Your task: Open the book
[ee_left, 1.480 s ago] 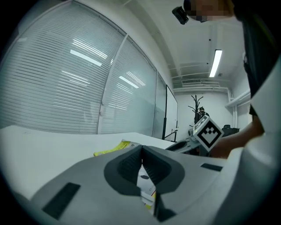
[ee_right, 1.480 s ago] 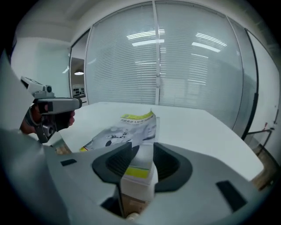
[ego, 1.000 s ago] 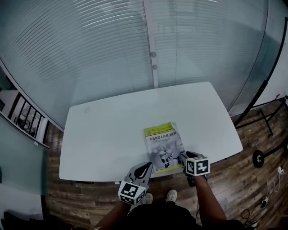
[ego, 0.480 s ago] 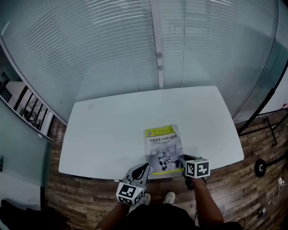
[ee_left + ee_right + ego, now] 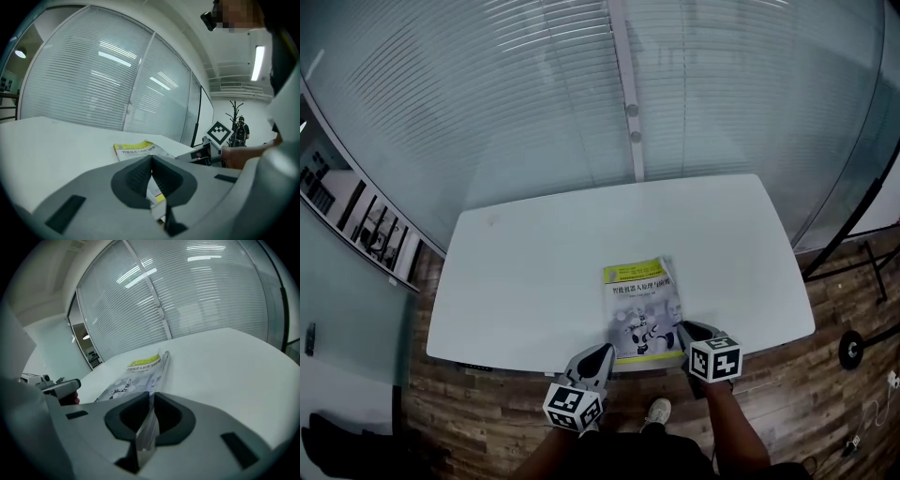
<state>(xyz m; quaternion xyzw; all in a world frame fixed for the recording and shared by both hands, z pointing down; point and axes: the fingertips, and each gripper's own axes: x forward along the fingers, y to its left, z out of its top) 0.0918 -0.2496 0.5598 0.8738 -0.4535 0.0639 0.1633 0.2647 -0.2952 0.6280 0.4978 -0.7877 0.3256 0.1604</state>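
Note:
A closed book (image 5: pixel 642 302) with a yellow-topped cover lies on the white table (image 5: pixel 534 272), close to its front edge. My right gripper (image 5: pixel 682 328) is at the book's near right corner. Its jaws have just been closing, and in the right gripper view (image 5: pixel 152 398) they press on the thin edge of the book (image 5: pixel 140 371). My left gripper (image 5: pixel 603 352) sits at the table's front edge, just left of the book's near left corner. In the left gripper view (image 5: pixel 151 160) its pads meet with nothing between them, and the book (image 5: pixel 136 149) lies beyond.
A glass wall with blinds (image 5: pixel 581 94) runs behind the table. Wooden floor (image 5: pixel 825 375) surrounds it, and the person's shoe (image 5: pixel 656 410) shows below the front edge. The book's cover reaches toward the table's middle.
The right gripper's jaws have narrowed onto the book's near right corner. The left gripper has stayed by the near left corner. The book has not moved.

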